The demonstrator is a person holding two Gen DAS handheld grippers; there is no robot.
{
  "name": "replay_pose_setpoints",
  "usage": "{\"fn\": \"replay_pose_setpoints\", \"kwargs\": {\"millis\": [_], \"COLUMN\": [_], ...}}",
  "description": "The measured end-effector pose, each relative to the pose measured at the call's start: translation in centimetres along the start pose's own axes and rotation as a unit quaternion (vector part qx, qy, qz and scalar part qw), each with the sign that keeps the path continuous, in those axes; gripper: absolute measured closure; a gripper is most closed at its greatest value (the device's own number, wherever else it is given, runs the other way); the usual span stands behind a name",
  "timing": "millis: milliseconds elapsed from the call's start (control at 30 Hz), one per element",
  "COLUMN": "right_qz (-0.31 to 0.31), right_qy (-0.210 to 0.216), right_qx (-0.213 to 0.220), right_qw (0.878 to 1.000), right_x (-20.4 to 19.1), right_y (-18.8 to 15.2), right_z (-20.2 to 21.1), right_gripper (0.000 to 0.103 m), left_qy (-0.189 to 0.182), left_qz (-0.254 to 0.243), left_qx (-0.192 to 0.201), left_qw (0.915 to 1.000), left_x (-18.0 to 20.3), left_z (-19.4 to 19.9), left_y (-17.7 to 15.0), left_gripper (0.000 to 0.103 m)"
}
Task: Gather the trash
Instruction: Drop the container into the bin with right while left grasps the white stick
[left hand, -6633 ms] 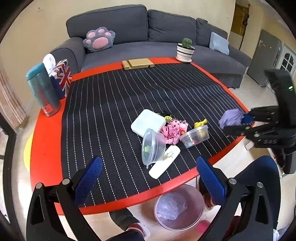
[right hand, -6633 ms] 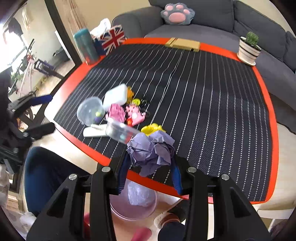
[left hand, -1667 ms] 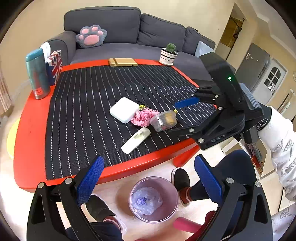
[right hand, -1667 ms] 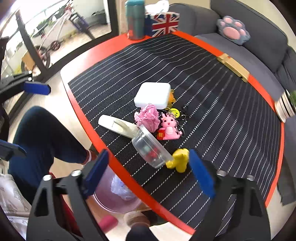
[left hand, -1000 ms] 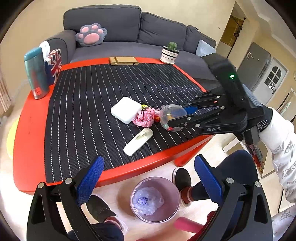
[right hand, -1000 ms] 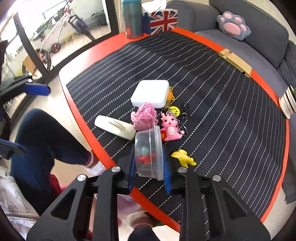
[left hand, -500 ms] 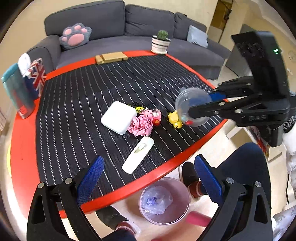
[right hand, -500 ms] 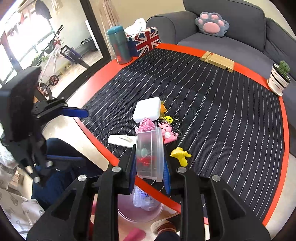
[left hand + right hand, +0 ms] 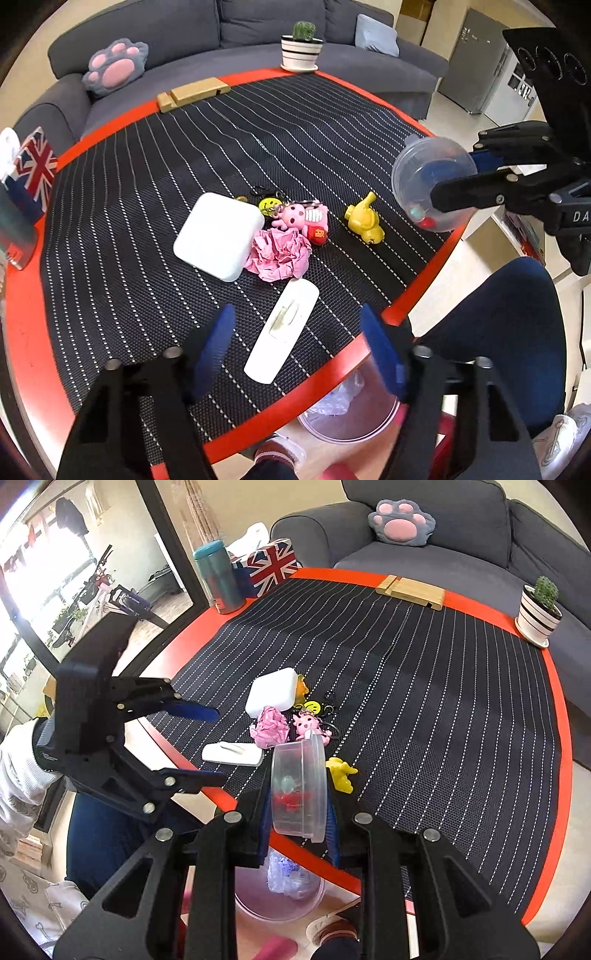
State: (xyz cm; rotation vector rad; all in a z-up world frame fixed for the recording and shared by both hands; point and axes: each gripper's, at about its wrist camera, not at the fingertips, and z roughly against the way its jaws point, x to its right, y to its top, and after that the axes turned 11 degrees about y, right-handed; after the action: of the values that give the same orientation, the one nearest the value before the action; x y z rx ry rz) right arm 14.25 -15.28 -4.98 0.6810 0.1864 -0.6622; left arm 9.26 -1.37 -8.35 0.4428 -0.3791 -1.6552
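Clear plastic, a round lidded tub [image 9: 299, 786] with small red and green bits inside sits clamped on its side between the 2 blue pads of the right gripper [image 9: 297, 812], held above the red table edge [image 9: 314, 860]. Below it on the floor stands a pink translucent bin [image 9: 258, 897] holding a crumpled purple bag [image 9: 284, 875]. The left gripper [image 9: 295, 347] hovers over a flat white plastic hook plate [image 9: 282, 330], its fingers spread wide with nothing between them. On the black striped mat [image 9: 147, 184] lie a crumpled pink paper ball [image 9: 279, 254] touching a white square box [image 9: 218, 236], and a yellow toy [image 9: 364, 219].
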Motion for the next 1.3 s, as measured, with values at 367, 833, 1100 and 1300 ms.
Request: {"fn": "replay_pose_setpoints", "kwargs": {"millis": [367, 833, 1100, 1300], "right_qz": [-0.004, -0.014, -0.004, 0.003], "right_qy": [0.001, -0.022, -0.035, -0.036], "right_qx": [0.0, 0.024, 0.04, 0.049], "right_qw": [1.0, 0.999, 0.999, 0.998], "right_x": [0.3, -0.7, -3.4, -6.0], "right_y": [-0.1, -1.3, -3.6, -6.0], "right_z": [-0.5, 0.8, 2.5, 3.8], "right_gripper": [0.079, 0.079, 0.079, 0.079], "left_qy": [0.003, 0.009, 0.017, 0.015], "left_qz": [0.002, 0.028, 0.045, 0.055], "left_qx": [-0.005, 0.026, 0.054, 0.081], "left_qw": [1.0, 0.9992, 0.9974, 0.9951], "left_x": [-0.1, 0.4, 1.8, 3.1], "left_z": [-0.8, 2.7, 6.3, 8.9], "left_y": [-0.2, -0.9, -2.4, -3.9], "left_gripper": [0.096, 0.097, 0.097, 0.097]}}
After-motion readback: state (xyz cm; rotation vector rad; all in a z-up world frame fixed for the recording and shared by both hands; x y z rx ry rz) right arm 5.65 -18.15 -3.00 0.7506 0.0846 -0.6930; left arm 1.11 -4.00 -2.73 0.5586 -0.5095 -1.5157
